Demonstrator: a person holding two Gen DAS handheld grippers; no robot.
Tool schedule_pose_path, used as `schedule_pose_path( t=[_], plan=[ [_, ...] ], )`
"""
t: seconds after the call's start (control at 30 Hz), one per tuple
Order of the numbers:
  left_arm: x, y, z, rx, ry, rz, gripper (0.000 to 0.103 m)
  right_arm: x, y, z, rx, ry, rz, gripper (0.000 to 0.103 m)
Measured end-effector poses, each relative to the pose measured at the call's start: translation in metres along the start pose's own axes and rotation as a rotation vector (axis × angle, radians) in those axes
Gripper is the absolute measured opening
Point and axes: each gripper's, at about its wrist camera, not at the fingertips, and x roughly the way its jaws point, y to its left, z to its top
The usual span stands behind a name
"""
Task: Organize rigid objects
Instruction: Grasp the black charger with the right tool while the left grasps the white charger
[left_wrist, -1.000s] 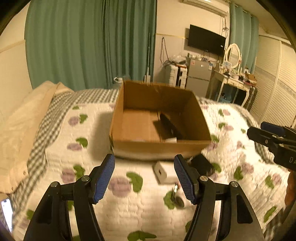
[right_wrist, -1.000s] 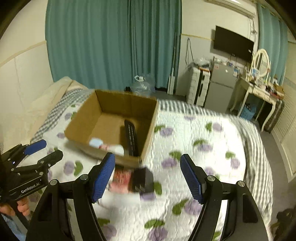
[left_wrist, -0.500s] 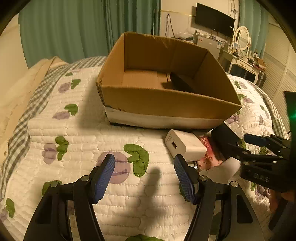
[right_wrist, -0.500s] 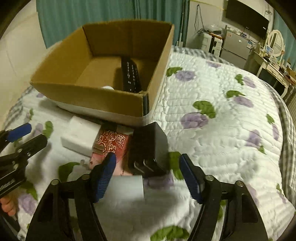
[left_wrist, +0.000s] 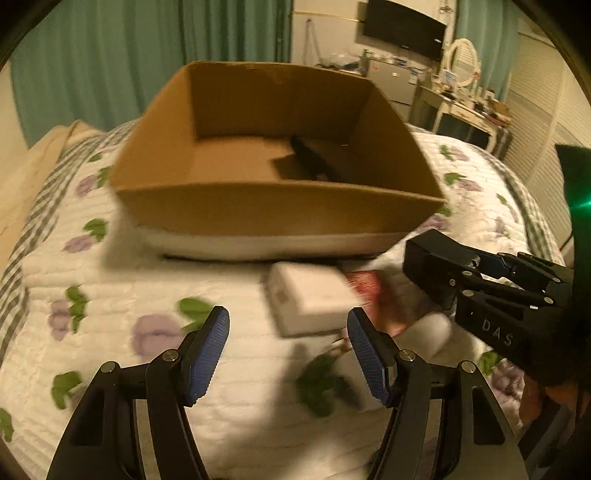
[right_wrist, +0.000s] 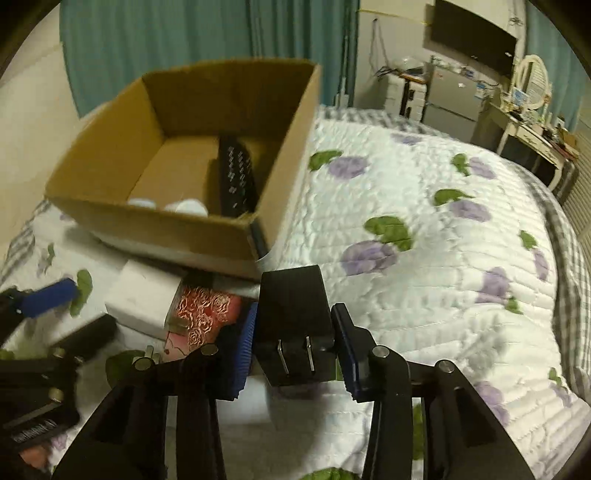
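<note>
On the quilted bed (right_wrist: 424, 266), right gripper (right_wrist: 295, 354) clamps the black charger (right_wrist: 293, 317); left gripper (left_wrist: 288, 354) gapes empty

Cardboard box (right_wrist: 236, 236): matt brown corrugated paper, white strip along base. Black charger (right_wrist: 293, 317): smooth plastic, slight sheen, 2 shiny metal prongs. White adapter (left_wrist: 308, 301): smooth plastic, blurred. Red packet (right_wrist: 201, 308): glossy, metallic rose pattern. Quilt (right_wrist: 424, 236): stitched matt cloth, printed flowers. Finger pads (left_wrist: 207, 354): blue ribbed rubber is seen.
</note>
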Motion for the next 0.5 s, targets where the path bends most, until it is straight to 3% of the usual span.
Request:
schedule_pose_path(
  t=[0.27, 0.4, 0.5],
  plan=[
    [0.031, -0.022, 0.017, 0.000, 0.032, 0.059, 0.069, -0.014, -0.011, 0.008, 0.066, -0.025, 0.025, 0.040],
    [0.053, -0.022, 0.018, 0.009, 0.052, 0.146, 0.069, -0.012, -0.019, 0.009, 0.096, -0.024, 0.039, 0.040],
    [0.057, -0.019, 0.015, 0.009, 0.041, 0.146, 0.069, -0.008, -0.021, 0.012, 0.094, -0.020, 0.037, 0.040]
  ],
)
